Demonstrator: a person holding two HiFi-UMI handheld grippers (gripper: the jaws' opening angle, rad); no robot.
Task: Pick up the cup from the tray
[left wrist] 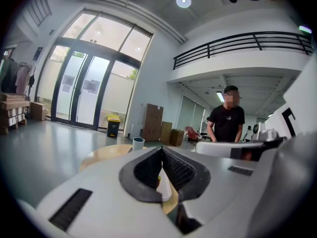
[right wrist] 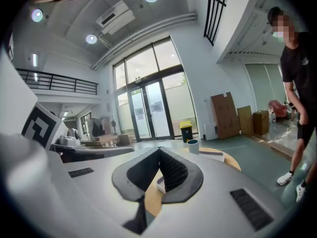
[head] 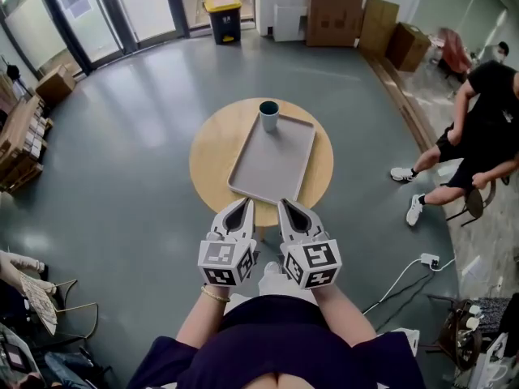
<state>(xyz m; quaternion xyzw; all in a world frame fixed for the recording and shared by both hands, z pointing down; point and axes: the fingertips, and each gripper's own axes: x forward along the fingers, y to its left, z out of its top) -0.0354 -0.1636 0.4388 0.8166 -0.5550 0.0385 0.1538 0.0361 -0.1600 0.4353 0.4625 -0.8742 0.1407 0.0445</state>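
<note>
A pale cup (head: 268,117) with a dark inside stands upright at the far corner of a grey tray (head: 272,165) on a round wooden table (head: 212,154). The cup (left wrist: 138,143) shows small beyond the left gripper's jaws, and the cup (right wrist: 192,146) likewise beyond the right gripper's jaws. My left gripper (head: 238,209) and right gripper (head: 290,209) hover side by side just short of the tray's near edge, well apart from the cup. Both are shut with nothing between the jaws.
A person in black (head: 482,128) sits on a chair at the right. A white cable and plug (head: 428,260) lie on the floor at the right. Cardboard boxes (head: 335,8) and a yellow-lidded bin (head: 223,14) stand by the far wall.
</note>
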